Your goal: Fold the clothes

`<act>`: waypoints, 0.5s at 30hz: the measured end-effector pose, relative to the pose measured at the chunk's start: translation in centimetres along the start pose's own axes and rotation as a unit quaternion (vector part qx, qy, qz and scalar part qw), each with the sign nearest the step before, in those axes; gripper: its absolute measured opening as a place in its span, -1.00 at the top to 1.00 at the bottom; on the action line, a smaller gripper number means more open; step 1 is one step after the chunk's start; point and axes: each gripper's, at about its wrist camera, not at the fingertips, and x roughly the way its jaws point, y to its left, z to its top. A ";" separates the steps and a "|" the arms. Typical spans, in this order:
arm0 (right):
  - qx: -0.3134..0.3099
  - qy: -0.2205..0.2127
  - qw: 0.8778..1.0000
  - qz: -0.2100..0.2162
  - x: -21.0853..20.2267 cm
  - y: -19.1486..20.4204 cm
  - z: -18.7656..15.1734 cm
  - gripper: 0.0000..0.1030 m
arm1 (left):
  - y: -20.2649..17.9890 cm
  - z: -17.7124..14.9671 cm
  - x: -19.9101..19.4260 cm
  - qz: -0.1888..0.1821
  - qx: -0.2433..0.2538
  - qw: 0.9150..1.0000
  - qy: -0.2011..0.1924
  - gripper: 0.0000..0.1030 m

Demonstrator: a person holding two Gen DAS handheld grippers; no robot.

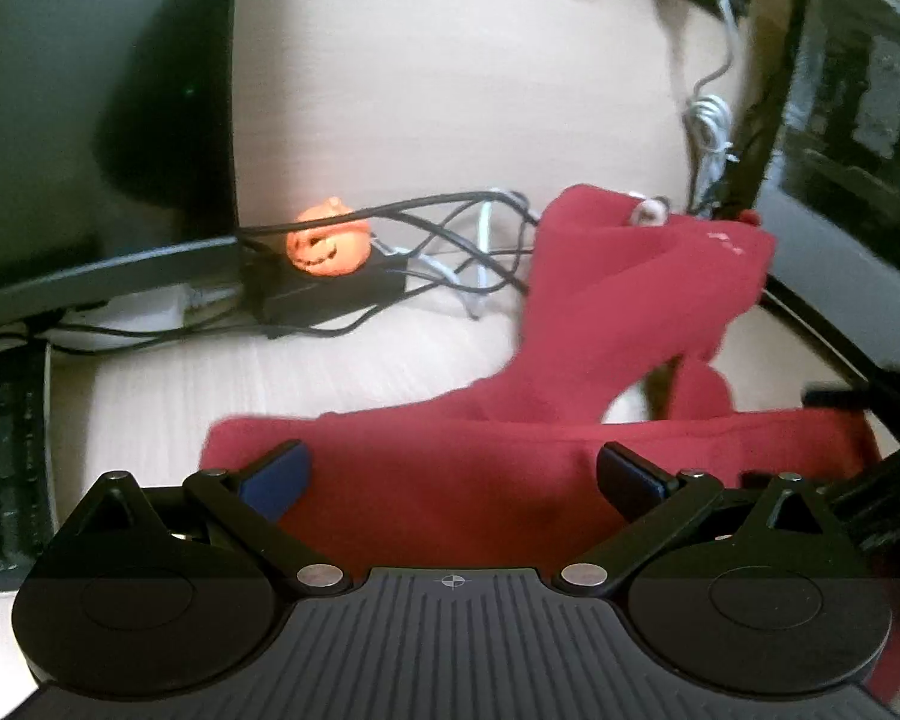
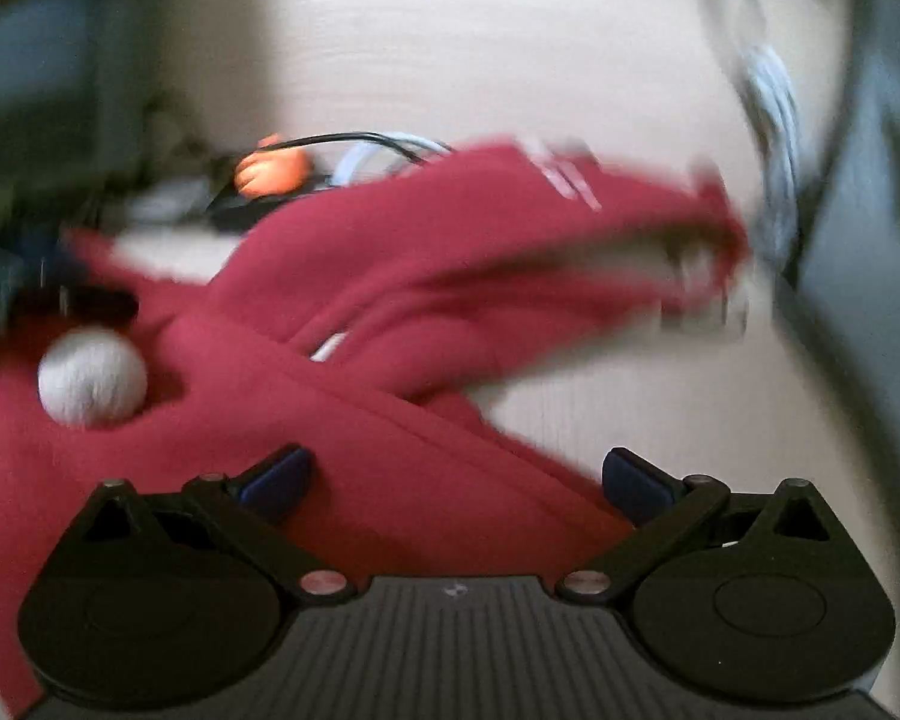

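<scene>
While I watch both wrist feeds, this is how things lie, biggest first.

Counter [image 1: 438, 90]: pale wood, running ahead of both tools; it carries everything, so the cloth has a flat bed to be folded on.

Red garment [image 1: 450, 498]: spread directly under and ahead of my left hand-held gripper [image 1: 453, 480], with one part bunched and raised ahead and to the right. I judge it neither flat nor squared, so the fold looks unfinished.

Same garment, right feed: two limbs of it cross just ahead of my right hand-held gripper [image 2: 456, 483]. This feed is blurred, so finer detail escapes me.

Left hand-held gripper: jaws spread wide over the cloth, pinching nothing.

Right hand-held gripper: jaws likewise apart, nothing between them.

Monitors [image 1: 90, 90]: dark screens far ahead on either side, hemming the work area.

Cables [image 1: 450, 240]: tangled ahead, beyond the cloth; the raised part lies close to them, a snag risk by my reckoning.

White pompom [image 2: 93, 378]: resting on the garment, ahead-left of the right tool.

Pumpkin figure [image 1: 329, 240]: orange, sitting on a black box among the cables.

Containers: none visible.
</scene>
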 end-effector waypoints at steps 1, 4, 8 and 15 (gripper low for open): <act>0.009 0.005 1.000 -0.005 0.7 -0.4 -0.3 -1.00 | 0.2 -0.2 0.5 0.005 -0.004 1.000 -0.001 -1.00; 0.036 0.018 0.999 -0.020 2.8 -1.7 -1.1 -1.00 | 0.3 -0.3 0.2 0.015 -0.010 1.000 -0.013 -1.00; 0.034 0.018 0.998 -0.053 1.9 -2.4 -0.3 -1.00 | 0.6 0.4 -4.4 0.015 -0.050 0.998 -0.041 -1.00; 0.032 0.019 0.993 -0.110 0.3 -3.7 1.0 -1.00 | -1.4 -2.3 -10.4 -0.123 -0.137 0.983 -0.014 -1.00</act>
